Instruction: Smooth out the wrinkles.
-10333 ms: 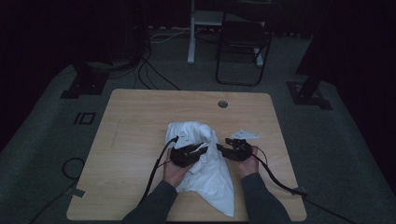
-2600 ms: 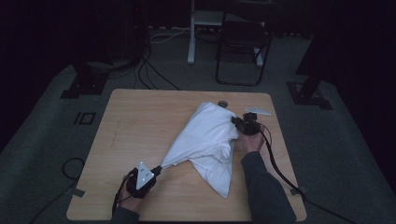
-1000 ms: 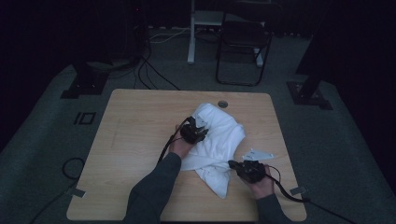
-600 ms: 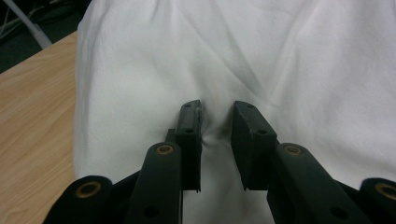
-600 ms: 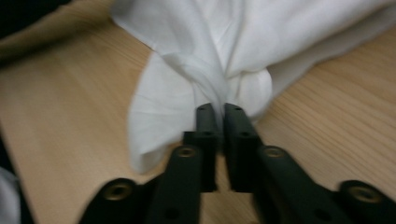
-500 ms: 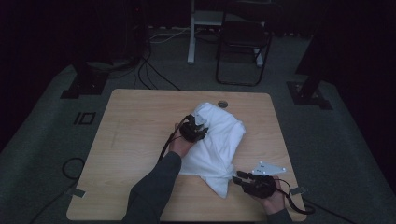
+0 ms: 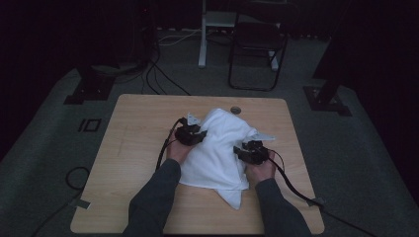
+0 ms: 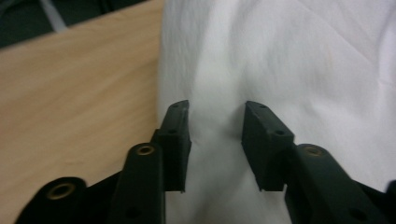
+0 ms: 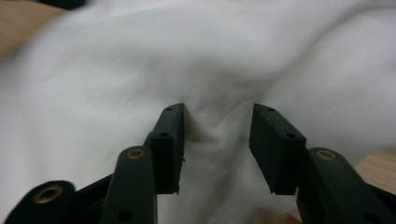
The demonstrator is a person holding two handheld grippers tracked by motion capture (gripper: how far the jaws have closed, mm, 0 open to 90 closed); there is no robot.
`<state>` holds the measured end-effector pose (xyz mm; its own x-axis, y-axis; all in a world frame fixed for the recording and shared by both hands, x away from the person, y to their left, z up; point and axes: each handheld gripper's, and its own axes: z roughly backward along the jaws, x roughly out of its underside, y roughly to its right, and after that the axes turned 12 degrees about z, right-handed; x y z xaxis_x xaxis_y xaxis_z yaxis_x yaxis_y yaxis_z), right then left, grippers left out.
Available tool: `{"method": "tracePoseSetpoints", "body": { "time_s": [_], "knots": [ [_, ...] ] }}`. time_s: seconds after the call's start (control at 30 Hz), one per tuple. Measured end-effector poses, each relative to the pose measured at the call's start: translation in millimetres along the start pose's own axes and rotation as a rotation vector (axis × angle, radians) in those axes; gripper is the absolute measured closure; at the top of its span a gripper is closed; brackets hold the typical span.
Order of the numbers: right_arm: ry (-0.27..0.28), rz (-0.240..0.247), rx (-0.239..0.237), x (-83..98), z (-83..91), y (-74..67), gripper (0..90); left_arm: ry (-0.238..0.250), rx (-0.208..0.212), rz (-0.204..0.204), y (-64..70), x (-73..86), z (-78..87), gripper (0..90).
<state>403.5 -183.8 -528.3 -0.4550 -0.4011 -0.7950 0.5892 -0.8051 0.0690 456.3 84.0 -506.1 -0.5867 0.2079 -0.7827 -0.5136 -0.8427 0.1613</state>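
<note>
I see the white cloth (image 7: 217, 150) bunched right of centre on the table (image 7: 133, 148), bare wood open at left. My left gripper (image 8: 215, 135) and right gripper (image 9: 217, 140) have just been opening; both stand released over folds. The cloth's underside stays hidden.

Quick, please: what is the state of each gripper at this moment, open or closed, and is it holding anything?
Left gripper: open, just been opening, white cloth between jaws, not clamped.
Right gripper: open, just been opening, over the same cloth.
</note>
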Motion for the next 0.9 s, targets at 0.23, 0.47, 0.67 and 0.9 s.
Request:
{"method": "tracePoseSetpoints", "body": {
  "time_s": [0.23,0.47,0.67,0.9],
  "knots": [
    [-0.040,-0.001,-0.028,-12.5,-34.9,16.0,57.6,-0.038,0.012,-0.001,4.2,13.9,1.5,69.1],
    [-0.049,0.031,-0.070,-25.4,-56.2,25.6,62.7,-0.061,0.019,0.021,5.5,23.7,5.6,69.5],
    [-0.015,0.101,-0.134,-29.0,-69.0,10.7,72.5,-0.089,-0.007,-0.003,9.3,39.5,22.8,69.5],
    [0.004,0.138,-0.220,-32.7,-75.7,-2.8,68.7,-0.070,-0.011,0.007,5.3,57.5,44.9,68.8]
  ]
}}
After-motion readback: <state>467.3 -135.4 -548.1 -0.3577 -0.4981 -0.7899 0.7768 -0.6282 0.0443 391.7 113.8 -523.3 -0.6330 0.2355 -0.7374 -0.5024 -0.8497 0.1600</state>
